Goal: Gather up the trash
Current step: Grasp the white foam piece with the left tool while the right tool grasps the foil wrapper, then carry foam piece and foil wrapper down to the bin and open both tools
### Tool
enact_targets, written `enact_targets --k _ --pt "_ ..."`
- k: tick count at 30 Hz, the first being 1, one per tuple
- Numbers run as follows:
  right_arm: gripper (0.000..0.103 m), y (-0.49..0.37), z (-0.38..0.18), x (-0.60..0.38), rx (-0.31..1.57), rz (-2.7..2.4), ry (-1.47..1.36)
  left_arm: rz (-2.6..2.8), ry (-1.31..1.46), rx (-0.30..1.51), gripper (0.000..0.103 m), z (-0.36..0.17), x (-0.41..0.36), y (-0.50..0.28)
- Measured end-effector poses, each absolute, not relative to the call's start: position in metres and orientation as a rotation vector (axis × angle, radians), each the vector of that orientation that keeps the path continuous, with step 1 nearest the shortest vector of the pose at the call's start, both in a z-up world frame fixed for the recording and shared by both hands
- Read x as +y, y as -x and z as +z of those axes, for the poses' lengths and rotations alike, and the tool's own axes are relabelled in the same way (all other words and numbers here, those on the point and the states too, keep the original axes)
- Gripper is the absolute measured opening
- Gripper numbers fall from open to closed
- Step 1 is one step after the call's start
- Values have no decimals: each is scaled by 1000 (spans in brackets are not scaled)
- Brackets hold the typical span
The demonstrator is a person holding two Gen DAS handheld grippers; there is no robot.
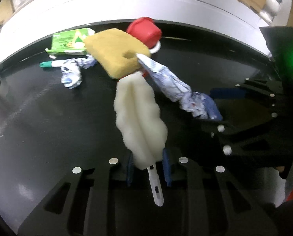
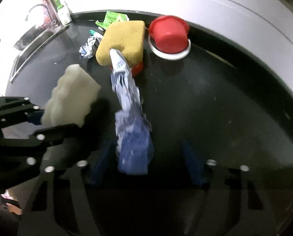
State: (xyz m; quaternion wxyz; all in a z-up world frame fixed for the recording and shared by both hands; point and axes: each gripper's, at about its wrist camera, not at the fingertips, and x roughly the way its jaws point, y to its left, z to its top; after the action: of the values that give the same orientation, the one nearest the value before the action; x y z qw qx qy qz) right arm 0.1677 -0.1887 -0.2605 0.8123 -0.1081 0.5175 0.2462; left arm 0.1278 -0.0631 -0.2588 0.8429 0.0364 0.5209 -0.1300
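My left gripper [image 1: 147,167] is shut on the white foam brush head [image 1: 139,120] with a white plastic stem, held above the black counter [image 1: 48,122]; it also shows in the right wrist view [image 2: 70,100]. A crumpled blue-white wrapper [image 2: 129,118] lies between the blue fingers of my right gripper [image 2: 146,163], whose jaws stand apart around it; it also shows in the left wrist view [image 1: 172,84]. Beyond lie a yellow sponge [image 1: 116,51], a second crumpled wrapper [image 1: 73,72], a green carton [image 1: 69,41] and a green-capped marker [image 1: 50,64].
A red cup [image 2: 169,35] stands upside down on a white lid at the back, near the white wall [image 2: 215,5]. A sink [image 2: 30,39] with a tap and a soap bottle [image 2: 62,11] is at the far left.
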Motion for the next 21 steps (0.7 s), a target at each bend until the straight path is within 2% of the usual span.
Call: enact_targets --k 1,2,9,21 --pt "37 -170 -260 -185 1091 529 250 -266 -69 1099 23 -257 -59 -129" --pt "31 -171 -260 -184 1090 524 260 -258 -61 1098 23 -254 -56 -130" --pt "29 -173 -240 -191 1099 514 190 -207 -62 1078 23 -235 -50 -133" --pt "29 -126 -174 -207 1040 502 145 -117 -85 1044 23 -189 -49 -103"
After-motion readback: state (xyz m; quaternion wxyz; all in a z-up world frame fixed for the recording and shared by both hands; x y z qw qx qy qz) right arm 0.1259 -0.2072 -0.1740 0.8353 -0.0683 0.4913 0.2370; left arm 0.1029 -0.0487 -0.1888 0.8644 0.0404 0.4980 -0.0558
